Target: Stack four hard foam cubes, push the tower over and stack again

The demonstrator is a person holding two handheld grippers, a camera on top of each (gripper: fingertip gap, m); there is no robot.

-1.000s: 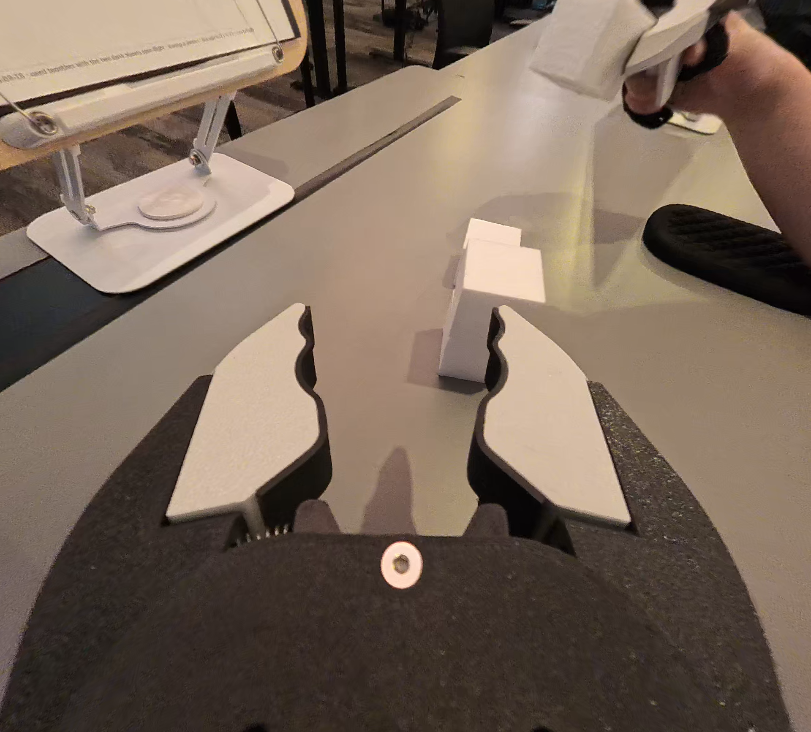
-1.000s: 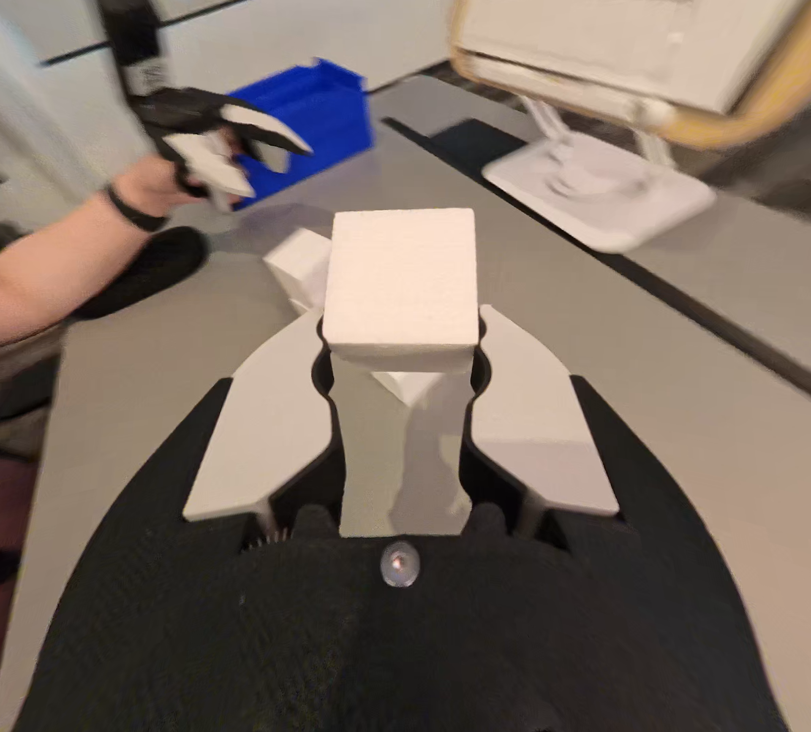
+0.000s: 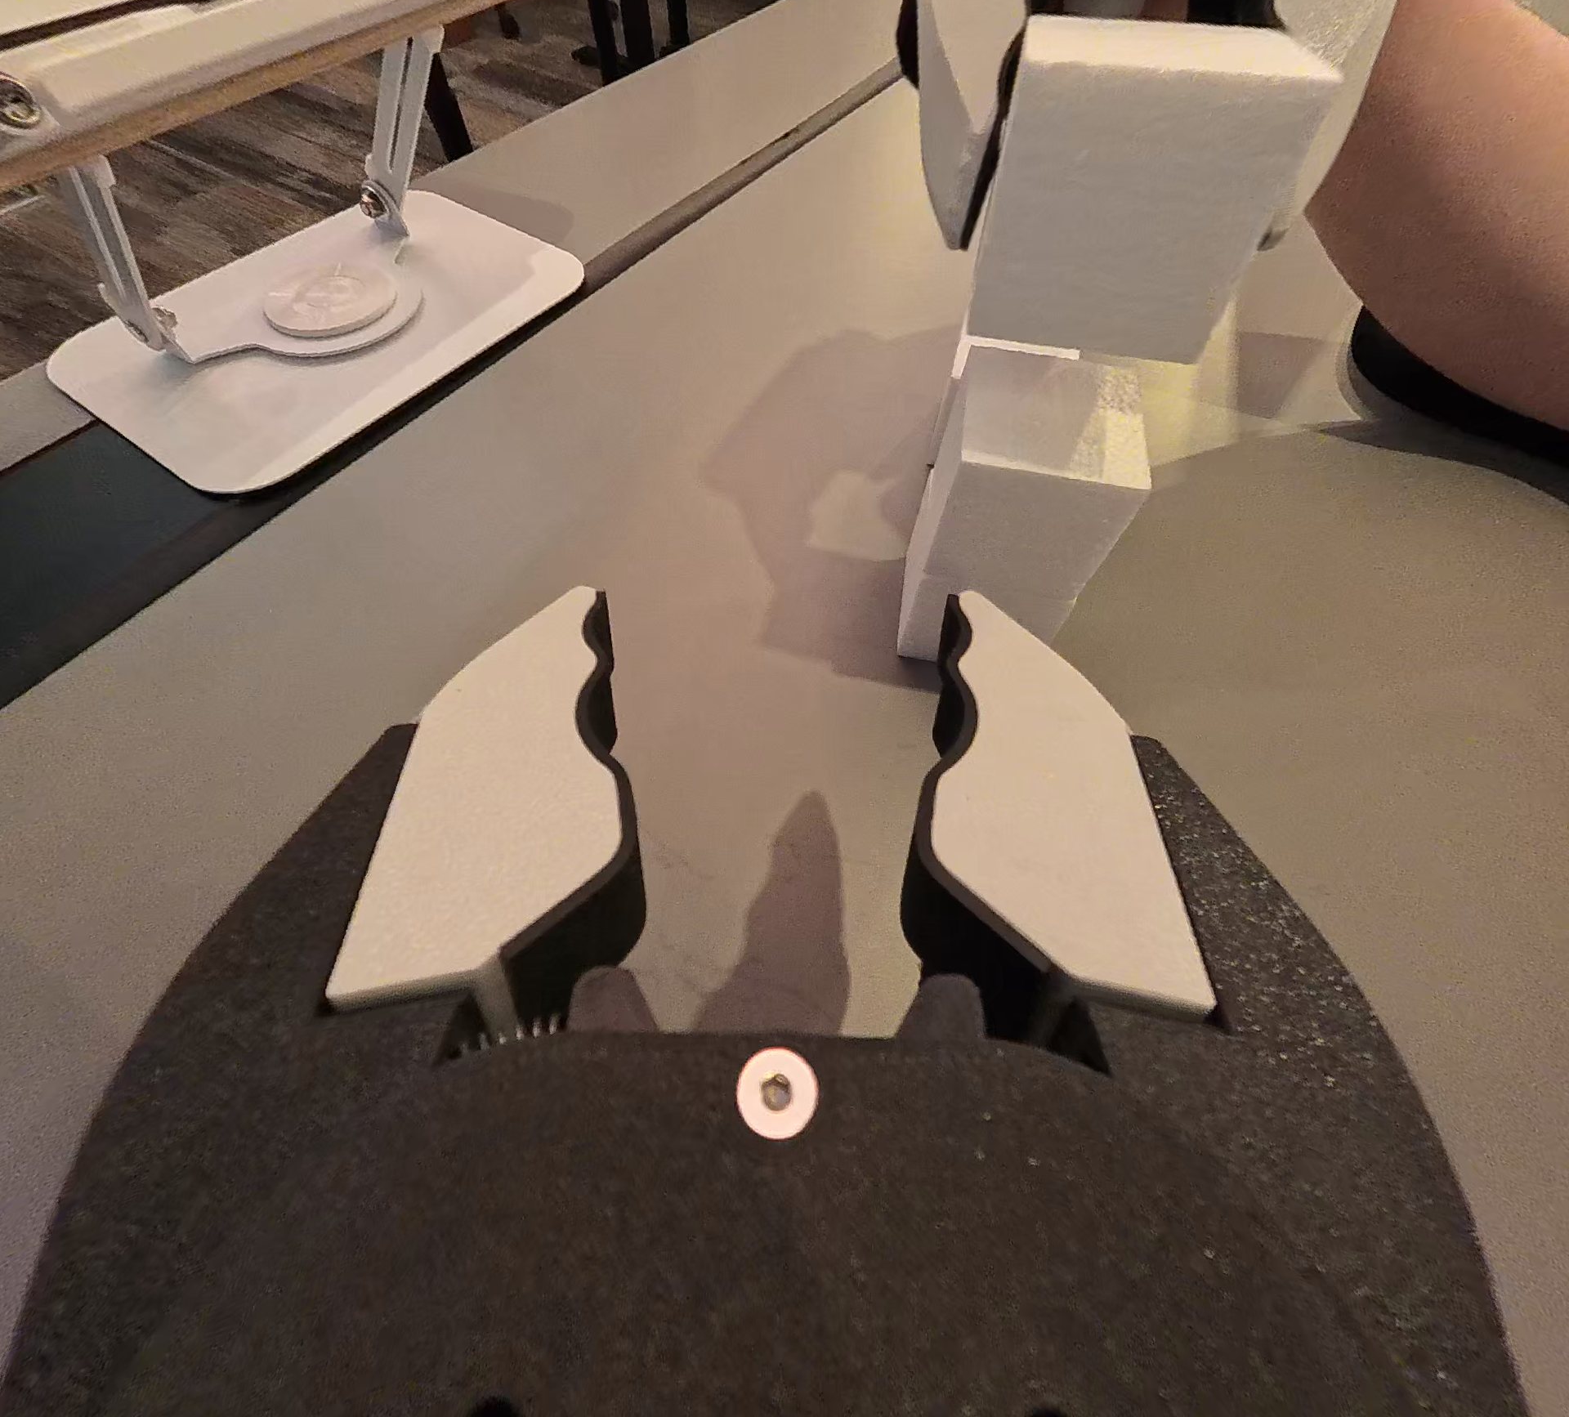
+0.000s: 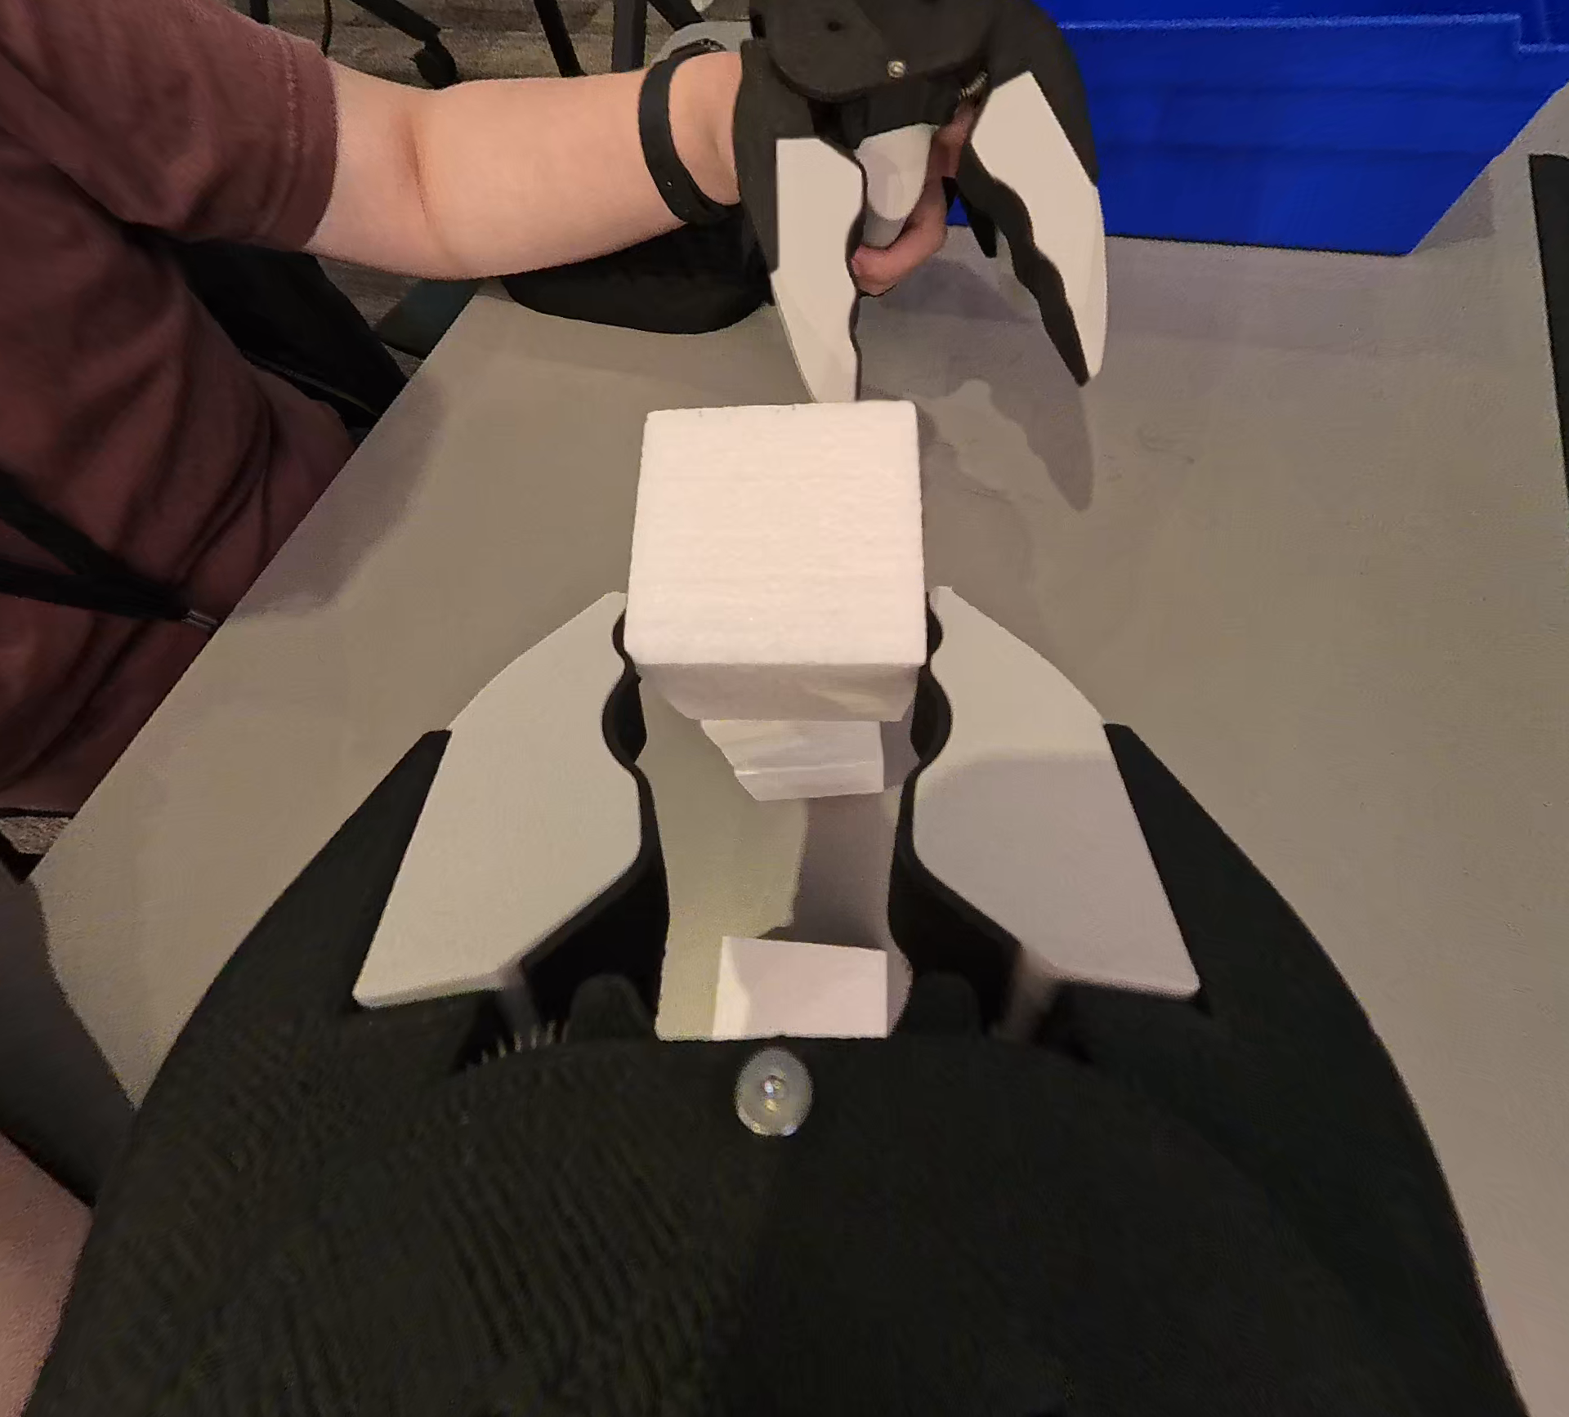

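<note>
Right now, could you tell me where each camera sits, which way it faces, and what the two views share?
Left wrist view: on the left hand-held gripper, low over the table, facing the cube stack and a document stand; its open fingers and the person's right forearm show.
Right wrist view: on the right hand-held gripper, above the stack, looking steeply down toward a blue bin; its fingers grip the top cube, and the left arm shows.
Shared: the table, the stack, the top cube, and each other's gripper.
</note>
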